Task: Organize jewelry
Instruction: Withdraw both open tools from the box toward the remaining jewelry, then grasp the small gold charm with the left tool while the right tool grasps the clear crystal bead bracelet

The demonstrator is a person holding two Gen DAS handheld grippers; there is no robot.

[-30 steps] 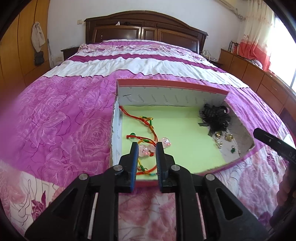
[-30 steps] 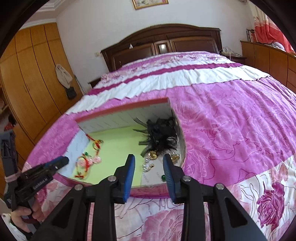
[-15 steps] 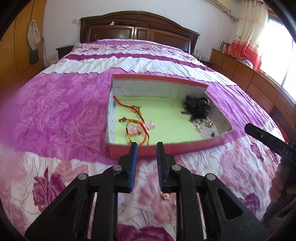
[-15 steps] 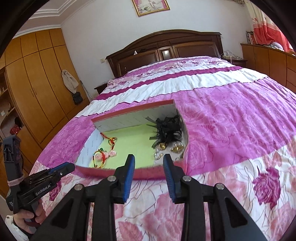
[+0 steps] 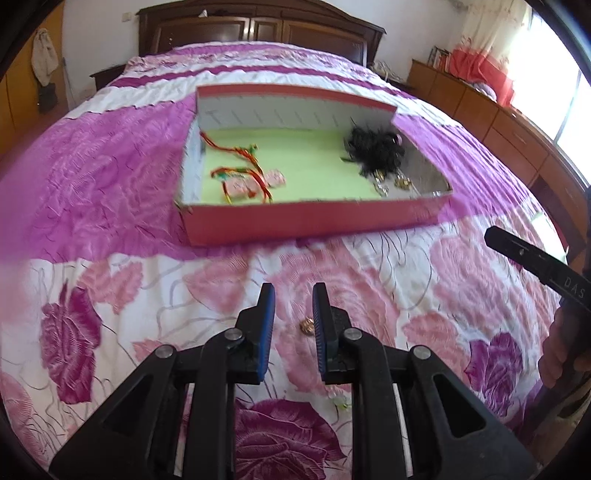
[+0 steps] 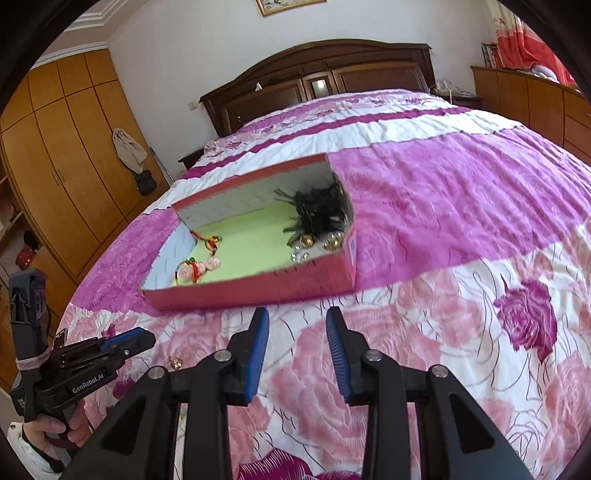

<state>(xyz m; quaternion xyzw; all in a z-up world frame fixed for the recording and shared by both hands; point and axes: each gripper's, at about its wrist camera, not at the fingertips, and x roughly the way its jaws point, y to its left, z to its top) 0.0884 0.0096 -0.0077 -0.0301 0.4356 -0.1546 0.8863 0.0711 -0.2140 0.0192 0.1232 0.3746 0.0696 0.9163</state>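
Writing: we read "GenRobot.AI" on the left gripper point(image 6: 127, 341) and "DAS" on the right gripper point(image 5: 517, 251).
Box point(image 5: 314, 218): red cardboard, shallow, green floor, long axis across our view.
Inside: red cords point(image 5: 243, 162) left, black tuft point(image 5: 373, 147) right.
Charm point(image 5: 307, 326): small, gold, on the quilt point(image 5: 110, 184) between our left fingers.
Jaws: both parted, empty.

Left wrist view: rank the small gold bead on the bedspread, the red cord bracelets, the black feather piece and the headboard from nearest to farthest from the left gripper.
1. Small gold bead: on the bedspread, just inside the left gripper's right finger.
2. Red cord bracelets: left end of the red box.
3. Black feather piece: box's far right corner.
4. Headboard: far end of the bed.
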